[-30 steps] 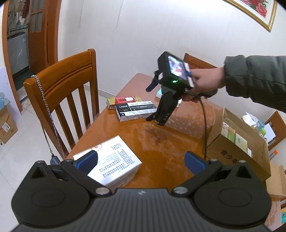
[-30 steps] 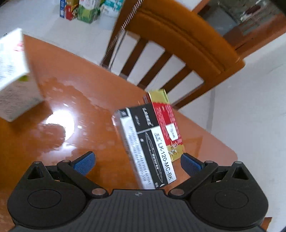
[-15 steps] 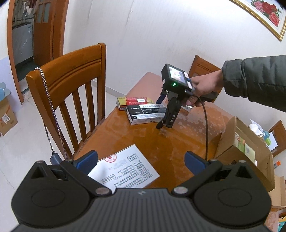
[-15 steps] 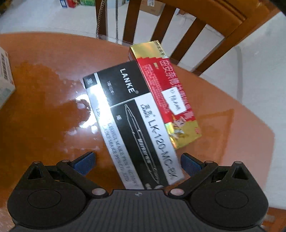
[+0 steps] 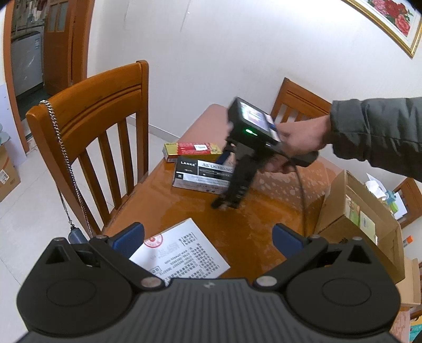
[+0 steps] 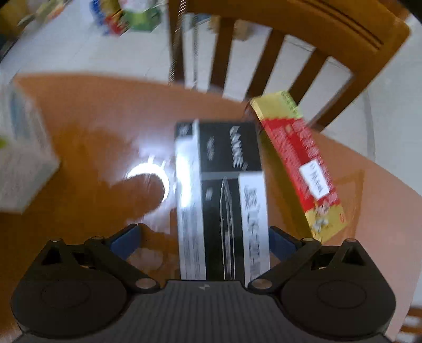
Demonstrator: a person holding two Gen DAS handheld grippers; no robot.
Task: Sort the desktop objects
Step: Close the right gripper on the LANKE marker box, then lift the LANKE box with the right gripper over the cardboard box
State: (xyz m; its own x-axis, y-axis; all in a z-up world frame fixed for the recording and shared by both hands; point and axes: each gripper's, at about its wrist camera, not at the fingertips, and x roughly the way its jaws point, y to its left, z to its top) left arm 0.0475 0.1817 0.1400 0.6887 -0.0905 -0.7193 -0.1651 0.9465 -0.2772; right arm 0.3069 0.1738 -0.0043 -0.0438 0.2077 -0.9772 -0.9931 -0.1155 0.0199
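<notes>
A black and white LANKE pen box point(image 5: 200, 175) lies on the wooden table point(image 5: 245, 227), with a red and gold box point(image 5: 192, 151) just behind it. My right gripper point(image 6: 204, 241) is open, low over the table, with the near end of the pen box point(image 6: 224, 200) between its fingers; the red and gold box point(image 6: 298, 161) lies to the right. In the left wrist view the right gripper point(image 5: 224, 182) stands at the pen box's right end. My left gripper point(image 5: 208, 237) is open above a white printed box point(image 5: 182, 253), seen at far left in the right wrist view point(image 6: 21, 163).
An open cardboard carton point(image 5: 361, 224) holding small boxes stands at the table's right edge. A wooden chair point(image 5: 89, 132) with a hanging chain stands at the left side, another chair point(image 5: 298, 103) at the far end. Boxes lie on the floor point(image 6: 126, 18).
My right gripper has swung round and now lines up along the pen box, which points straight away between the fingers. The left gripper has barely moved.
</notes>
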